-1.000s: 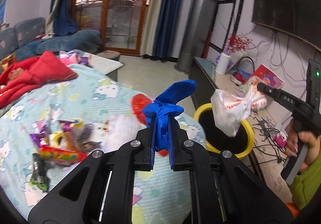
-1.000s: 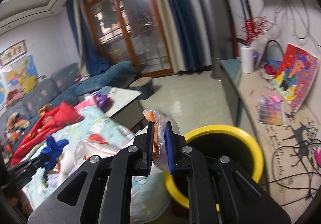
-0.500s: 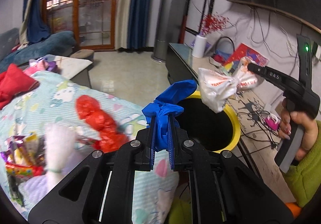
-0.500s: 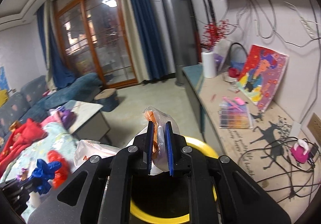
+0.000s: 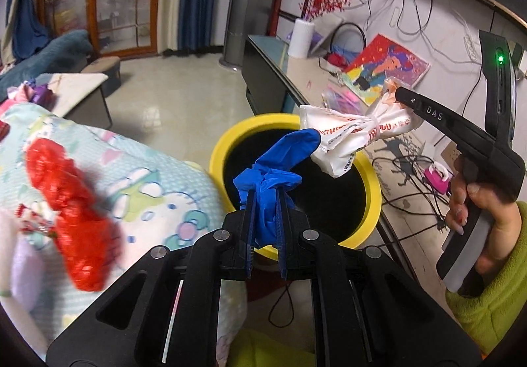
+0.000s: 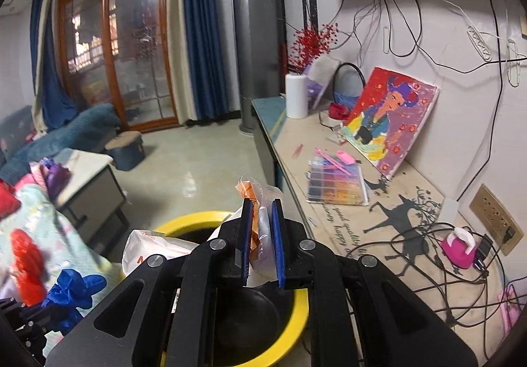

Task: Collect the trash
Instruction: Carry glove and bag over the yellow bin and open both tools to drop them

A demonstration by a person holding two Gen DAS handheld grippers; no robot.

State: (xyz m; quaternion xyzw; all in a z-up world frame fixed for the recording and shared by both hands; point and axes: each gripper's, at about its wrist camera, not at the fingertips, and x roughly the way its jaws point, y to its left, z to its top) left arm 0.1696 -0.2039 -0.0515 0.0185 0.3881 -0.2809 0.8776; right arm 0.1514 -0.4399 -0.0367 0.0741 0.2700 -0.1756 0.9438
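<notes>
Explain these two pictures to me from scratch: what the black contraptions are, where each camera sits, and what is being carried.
No robot here: a person holds a black hand-operated gripper in each hand, with a wide-angle camera on each looking forward along its jaws. The left wrist view shows the left gripper shut on a crumpled blue rubber glove. To its right, the person's hand in a green sleeve holds the right gripper. The right wrist view shows that gripper's jaws shut on a white printed plastic wrapper. Both pieces hang over a round black bin with a yellow rim. A crumpled red plastic bag lies on the cartoon-print cloth beside it.
</notes>
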